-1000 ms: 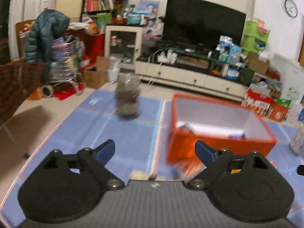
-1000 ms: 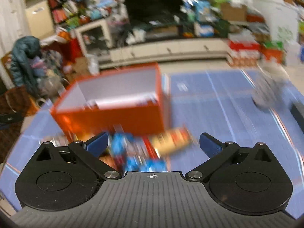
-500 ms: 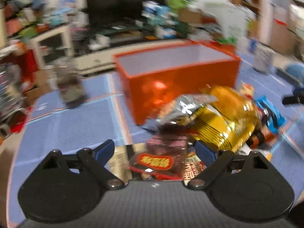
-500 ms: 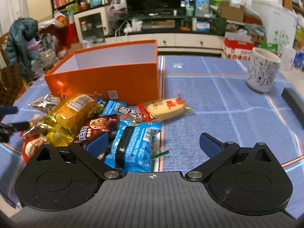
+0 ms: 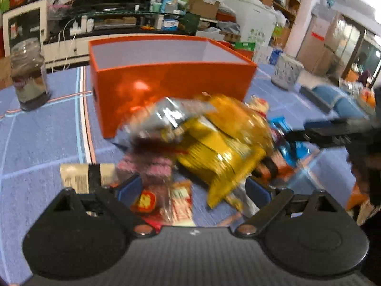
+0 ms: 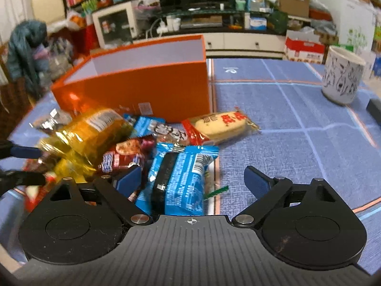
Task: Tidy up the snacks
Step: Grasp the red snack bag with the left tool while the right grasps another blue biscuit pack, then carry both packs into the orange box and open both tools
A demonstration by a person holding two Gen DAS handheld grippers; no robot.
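Crowding orange box's (image 6: 142,90) front: snacks (image 6: 133,147).

In the left wrist view the yellow bag (image 5: 221,143) and the silver packet (image 5: 166,116) on top of the pile are smeared by motion (their print cannot be read). The orange box (image 5: 171,88) hides its own floor behind its near wall. The right hand-held gripper (image 5: 333,131) is cut off by the right edge. The blue packet (image 6: 181,181) runs under the gripper body.
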